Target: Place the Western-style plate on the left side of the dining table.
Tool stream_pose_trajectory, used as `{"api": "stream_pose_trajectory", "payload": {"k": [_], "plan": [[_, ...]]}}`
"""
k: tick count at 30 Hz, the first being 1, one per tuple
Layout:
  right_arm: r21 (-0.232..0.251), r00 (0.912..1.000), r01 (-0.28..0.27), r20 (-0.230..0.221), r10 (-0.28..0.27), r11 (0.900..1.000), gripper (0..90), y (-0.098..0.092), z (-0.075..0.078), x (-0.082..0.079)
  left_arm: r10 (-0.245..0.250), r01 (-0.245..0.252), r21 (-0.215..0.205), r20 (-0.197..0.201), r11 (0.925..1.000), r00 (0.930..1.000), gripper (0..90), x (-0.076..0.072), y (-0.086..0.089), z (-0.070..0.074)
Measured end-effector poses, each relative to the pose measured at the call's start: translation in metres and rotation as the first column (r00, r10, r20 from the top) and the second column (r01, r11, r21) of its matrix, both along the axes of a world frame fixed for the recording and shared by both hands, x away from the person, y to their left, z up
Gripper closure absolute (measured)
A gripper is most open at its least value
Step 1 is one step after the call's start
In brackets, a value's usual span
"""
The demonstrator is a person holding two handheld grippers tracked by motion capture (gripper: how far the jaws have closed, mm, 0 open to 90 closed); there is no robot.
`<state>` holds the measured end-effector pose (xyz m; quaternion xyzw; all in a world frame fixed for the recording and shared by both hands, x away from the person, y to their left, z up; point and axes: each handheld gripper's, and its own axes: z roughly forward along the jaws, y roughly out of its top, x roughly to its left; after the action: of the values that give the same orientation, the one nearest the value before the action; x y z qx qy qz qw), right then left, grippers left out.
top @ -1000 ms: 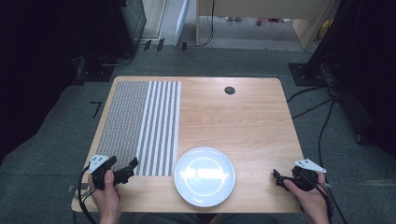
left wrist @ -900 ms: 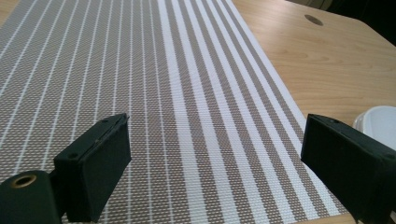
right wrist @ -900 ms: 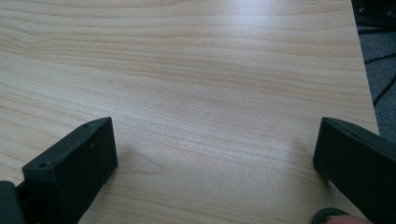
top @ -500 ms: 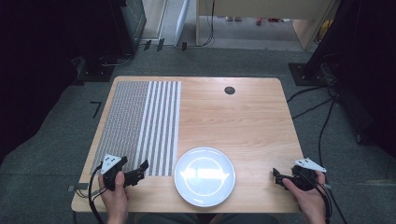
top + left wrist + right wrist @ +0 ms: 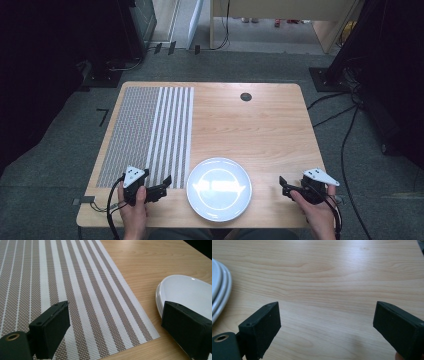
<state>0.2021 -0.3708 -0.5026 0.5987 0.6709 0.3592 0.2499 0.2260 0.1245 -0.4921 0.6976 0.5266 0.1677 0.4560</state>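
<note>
A white plate (image 5: 219, 189) lies on the wooden table (image 5: 260, 135) near its front edge. My left gripper (image 5: 162, 187) hovers just left of the plate, over the near right corner of a striped placemat (image 5: 150, 130). In the left gripper view, the left gripper (image 5: 115, 315) stands open, with the placemat (image 5: 62, 277) under it and the plate (image 5: 190, 292) behind its right jaw. Right of the plate, my right gripper (image 5: 284, 186) is open above bare wood. In the right gripper view, the right gripper (image 5: 327, 315) has just been closing a little, nothing between its jaws; the plate (image 5: 218, 290) edges in at left.
A small dark round grommet (image 5: 245, 97) sits in the tabletop at the far side. Cables (image 5: 345, 130) trail over the grey floor to the right of the table. Dark equipment stands beyond the far left corner.
My left hand has slid to the right along the front edge, from the table's left corner to beside the plate. The right hand has shifted only slightly.
</note>
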Motion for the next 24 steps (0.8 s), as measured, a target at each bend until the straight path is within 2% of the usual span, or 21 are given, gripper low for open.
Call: {"api": "stream_pose_trajectory", "payload": {"k": [4,12,24], "plan": [[0.010,0.9999,-0.013,0.006,0.013,1.000,7.5,0.009,0.003,0.000,-0.016,0.016,0.006,-0.001,0.9999,0.9999,8.4,-0.001,-0.004,0.000],[0.070,0.9987,-0.044,0.030,0.042,0.997,7.6,0.031,0.013,-0.002,-0.053,0.053,0.008,-0.003,0.9986,0.9986,8.4,-0.004,-0.018,0.000],[0.068,0.9974,-0.072,0.013,0.071,0.995,9.6,0.054,0.010,0.000,-0.085,0.085,0.008,-0.011,0.9964,0.9963,8.4,-0.007,-0.029,-0.002]]}}
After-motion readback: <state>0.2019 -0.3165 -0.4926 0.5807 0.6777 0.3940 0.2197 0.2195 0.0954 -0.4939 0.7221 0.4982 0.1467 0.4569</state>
